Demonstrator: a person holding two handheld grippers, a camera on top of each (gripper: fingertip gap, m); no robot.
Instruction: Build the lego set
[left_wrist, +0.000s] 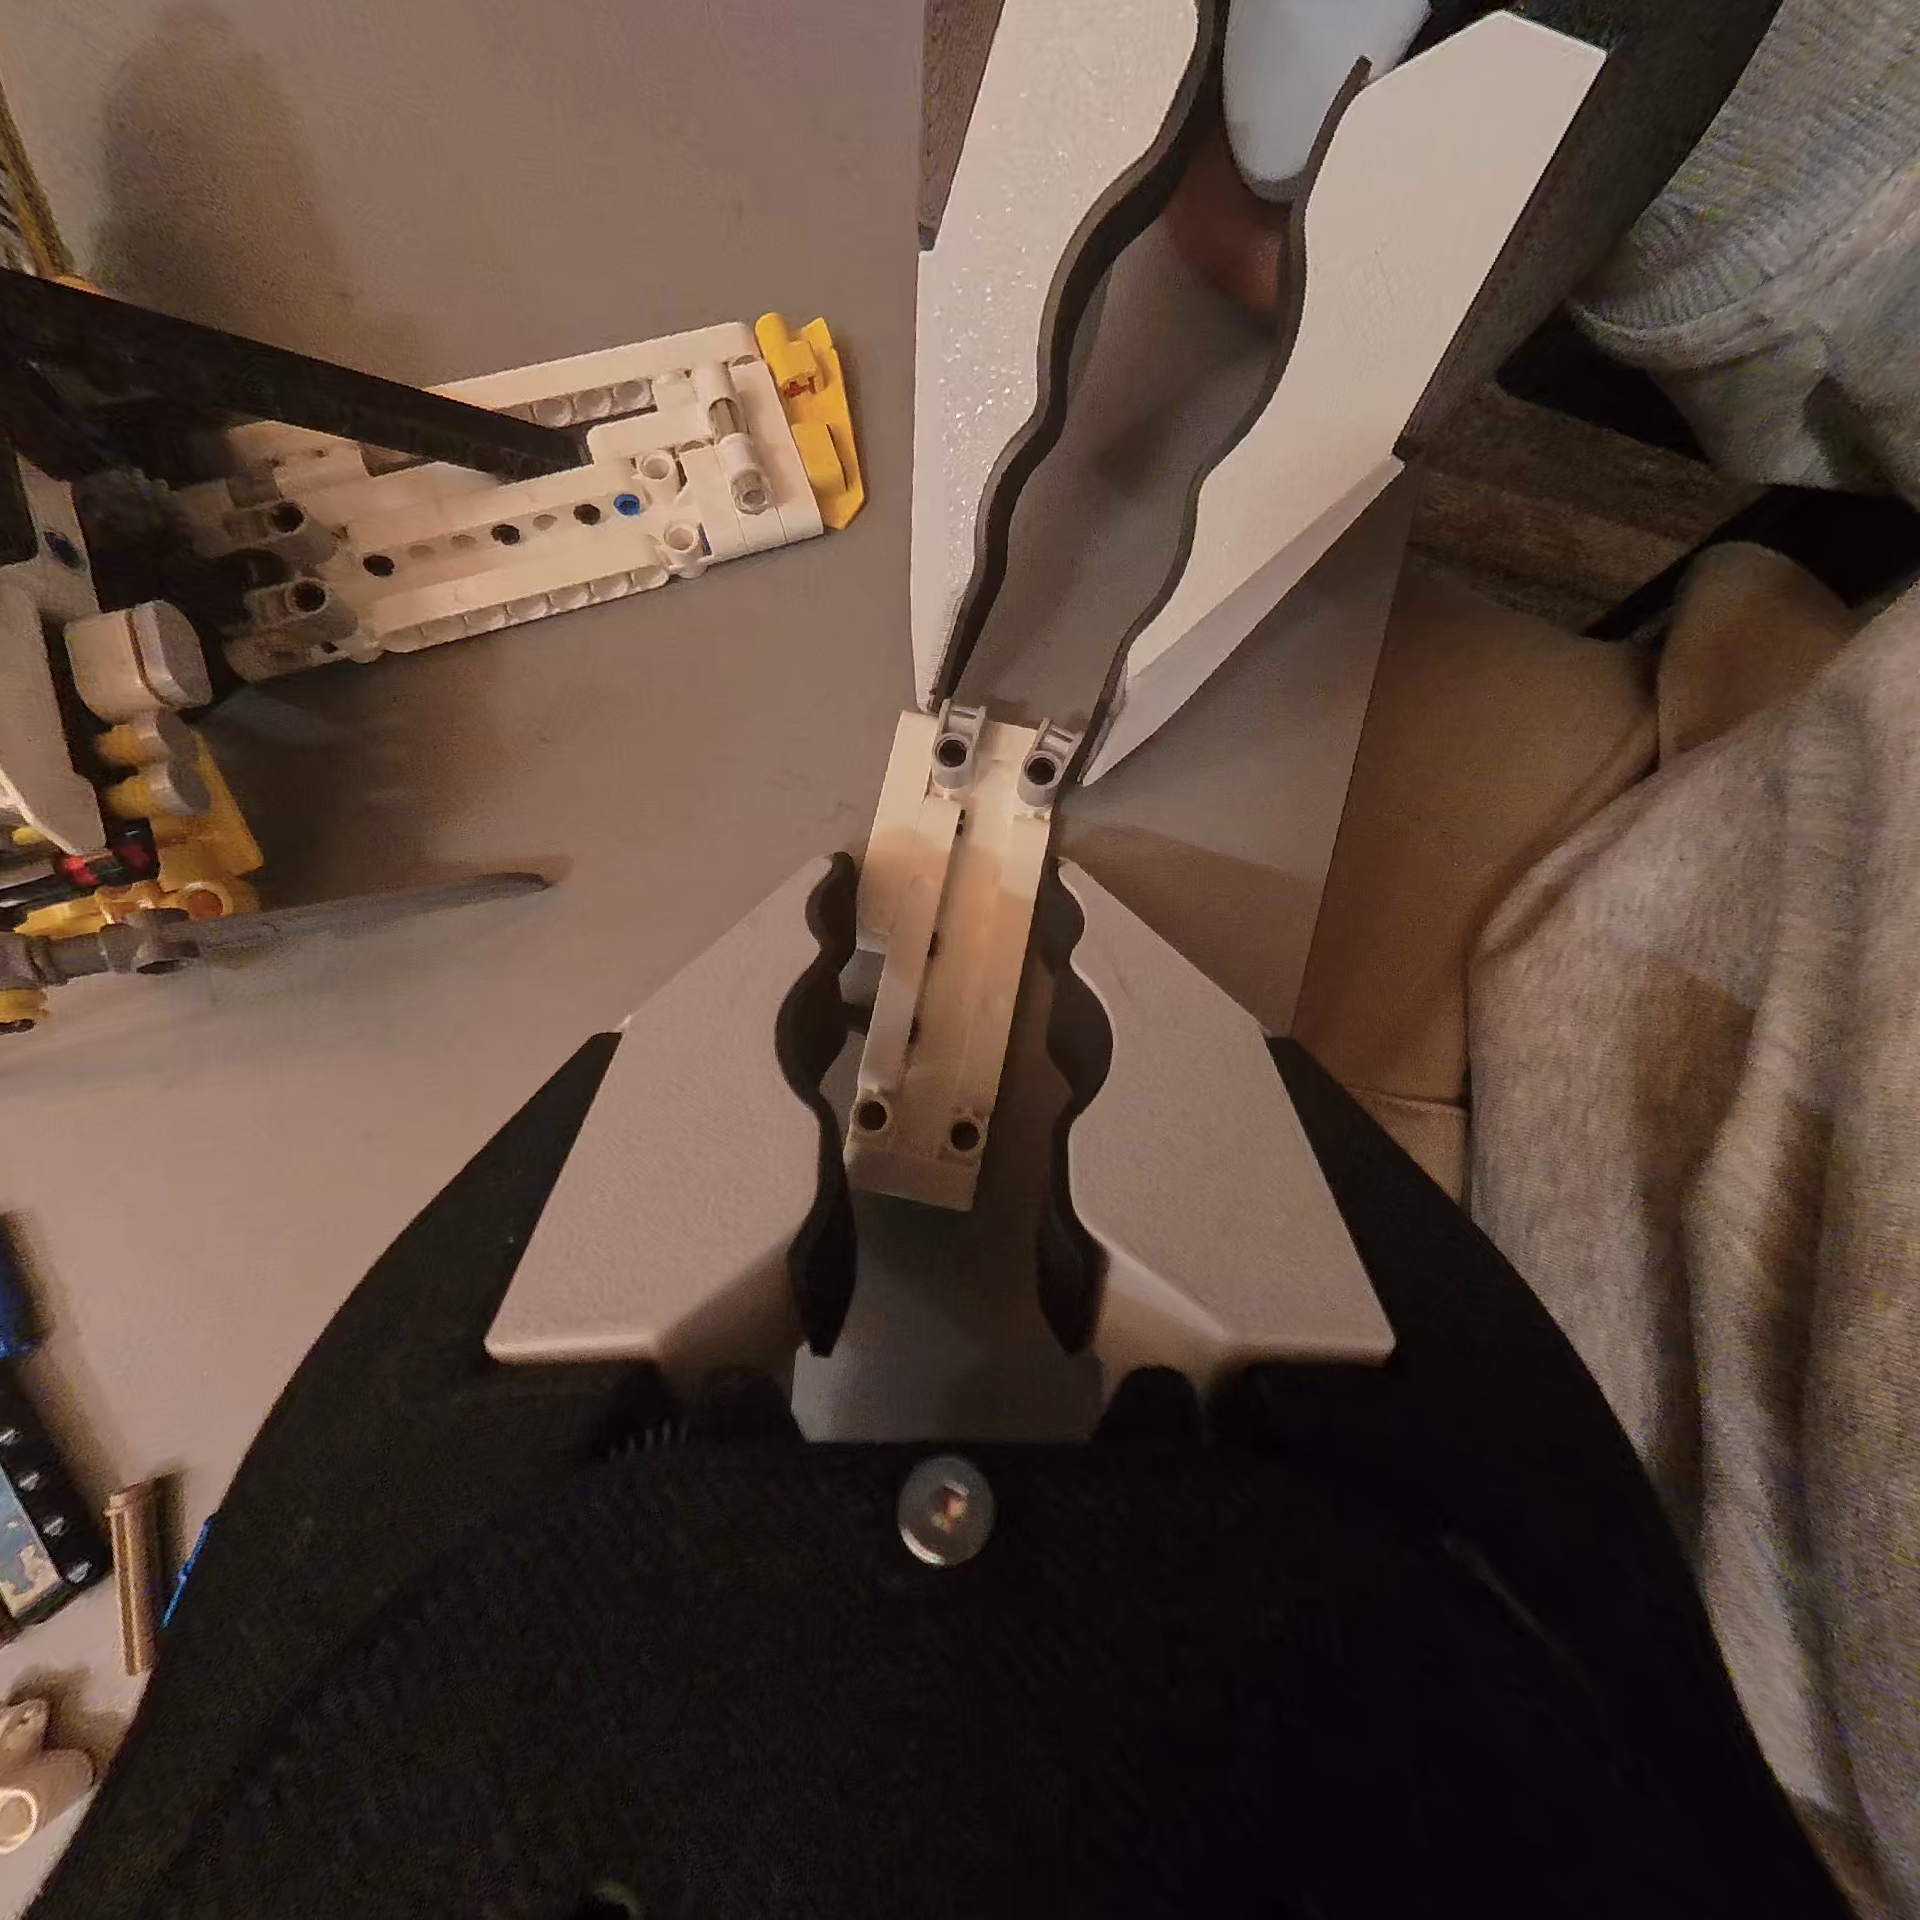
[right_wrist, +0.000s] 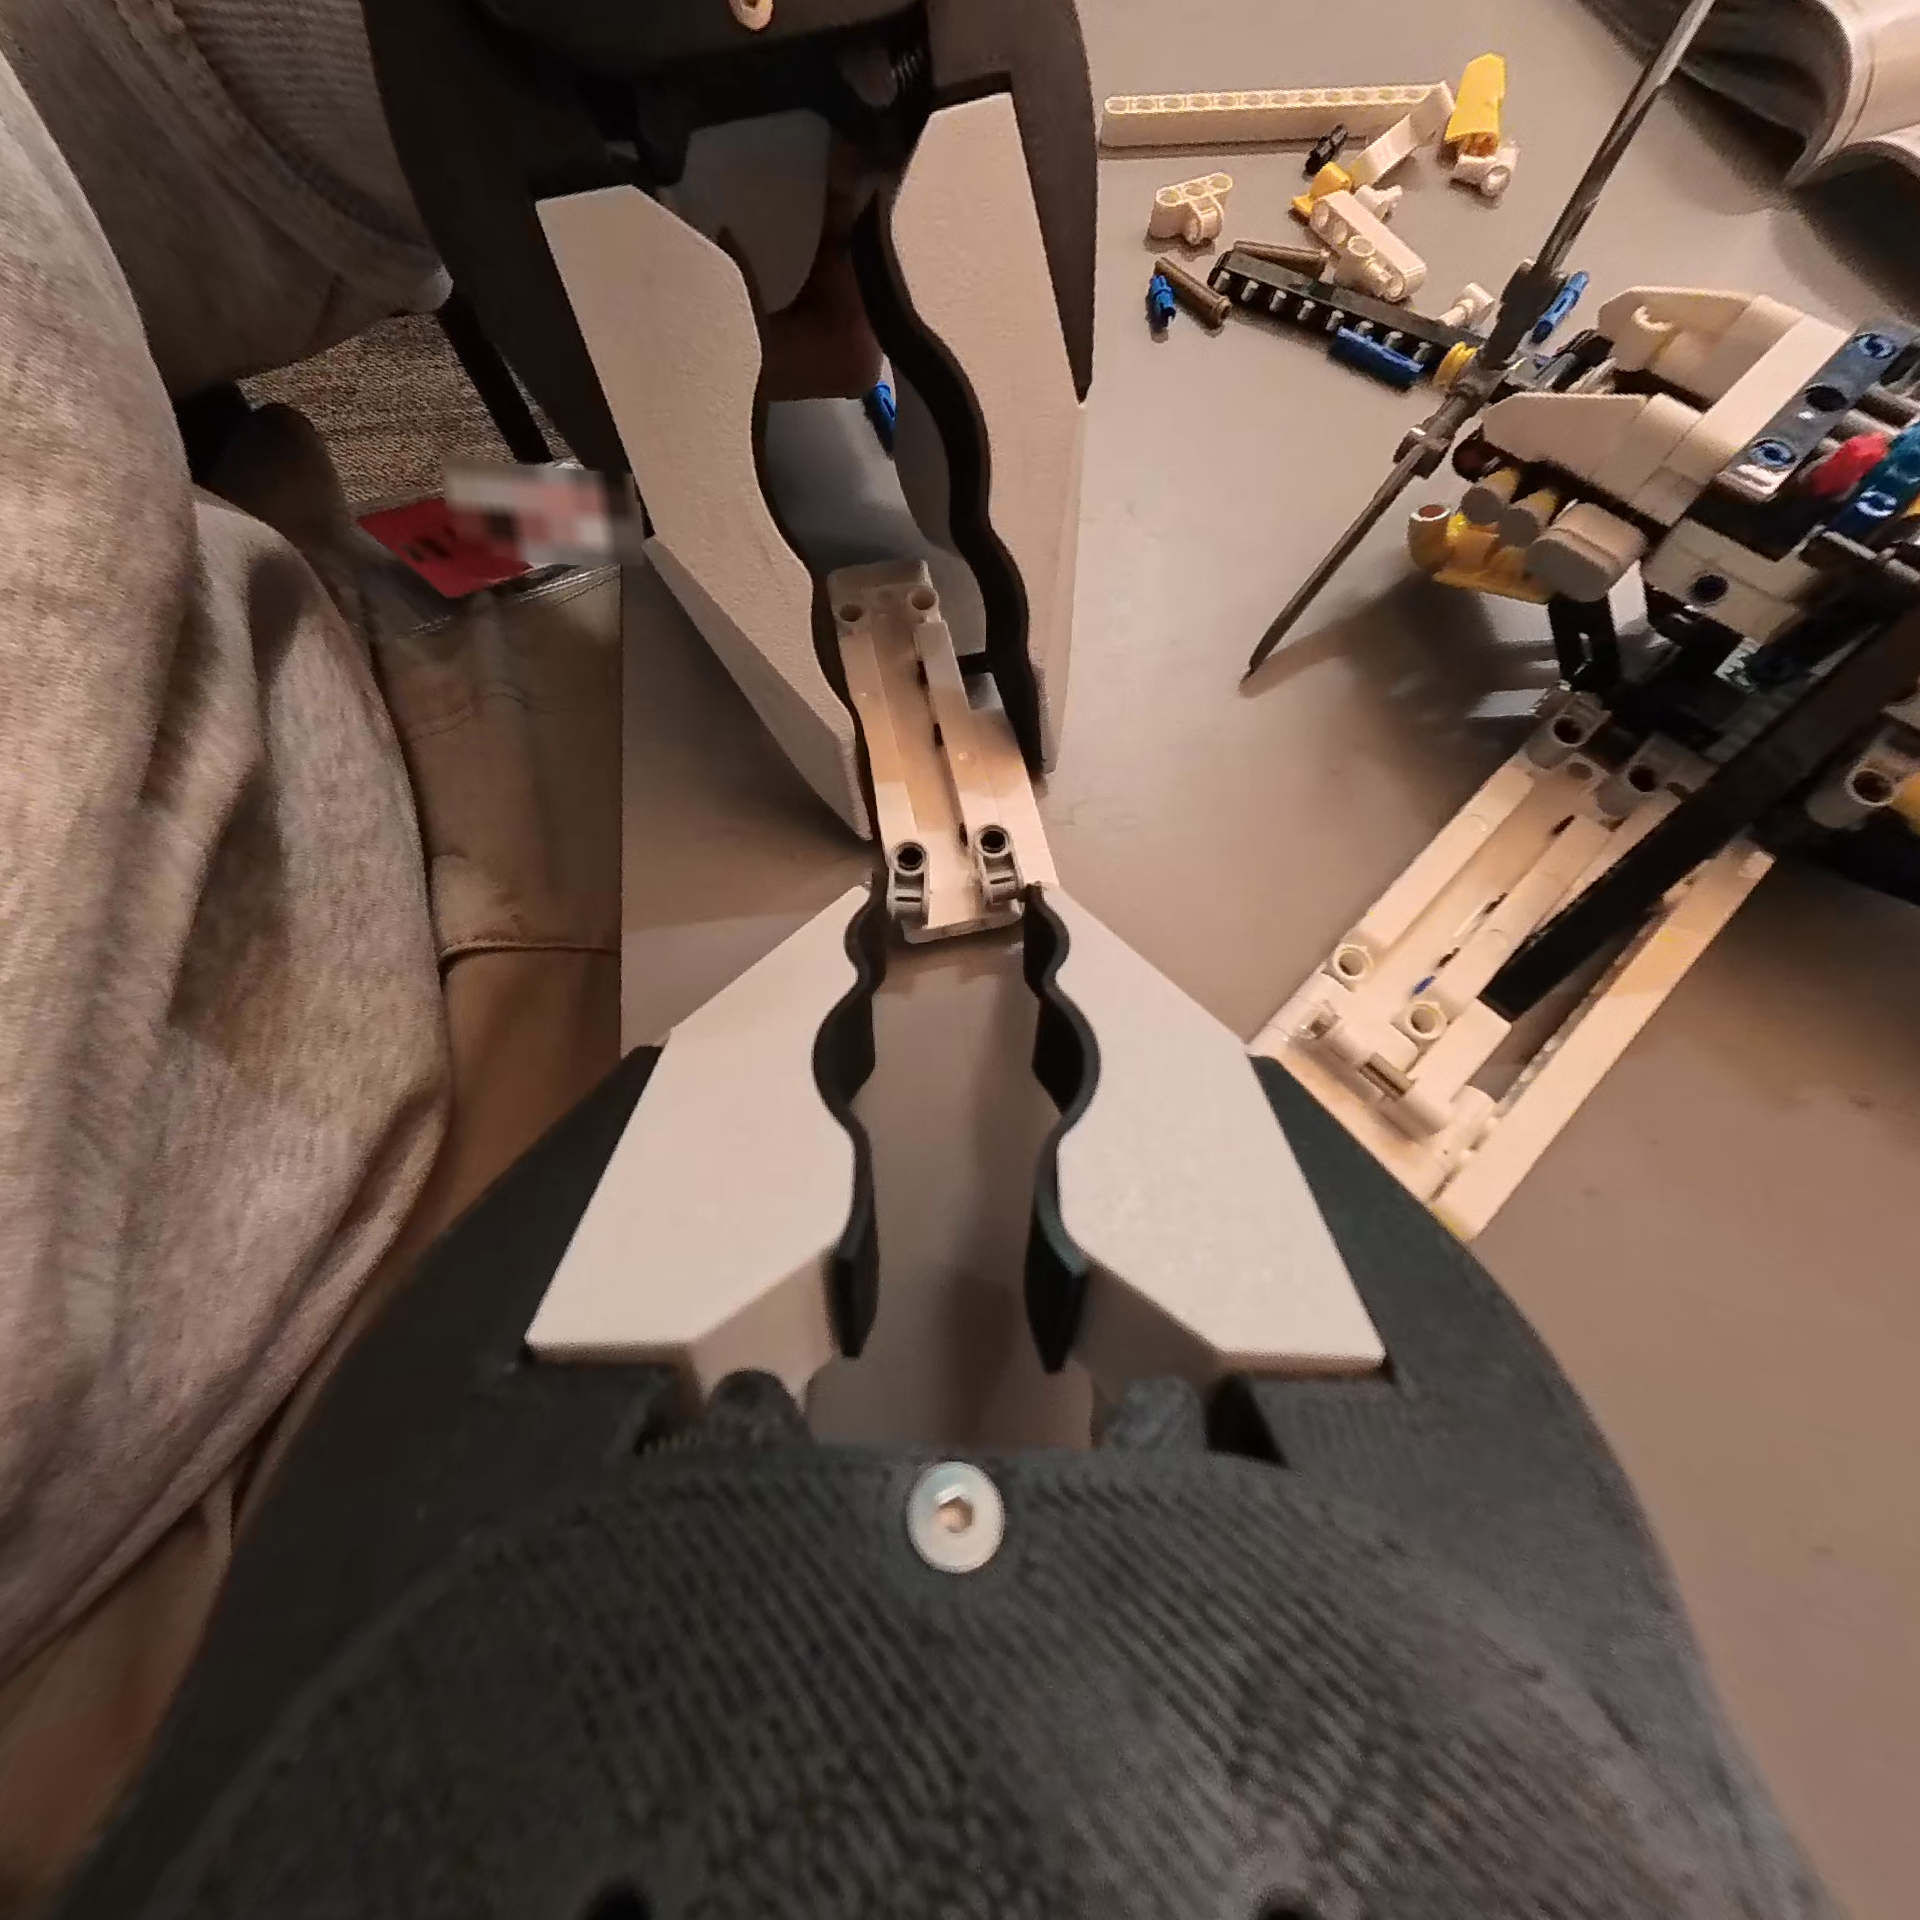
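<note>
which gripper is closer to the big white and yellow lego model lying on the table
Hard to call. Both hand-held grippers, left and right, meet end to end on one white beam piece, off to the side of the model.

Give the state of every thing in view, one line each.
left tool: shut on white lego piece.
right tool: closed on that piece's grey-connector end.
white lego piece: held between both tools, off the table.
helicopter model: partly built, resting on table.
loose parts: scattered, untouched.

White beam assembly (left_wrist: 940, 966) with grey connectors (two), black-padded pale fingers (left_wrist: 717, 1122), grey table (left_wrist: 468, 187), yellow pieces (right_wrist: 1475, 104).
</note>
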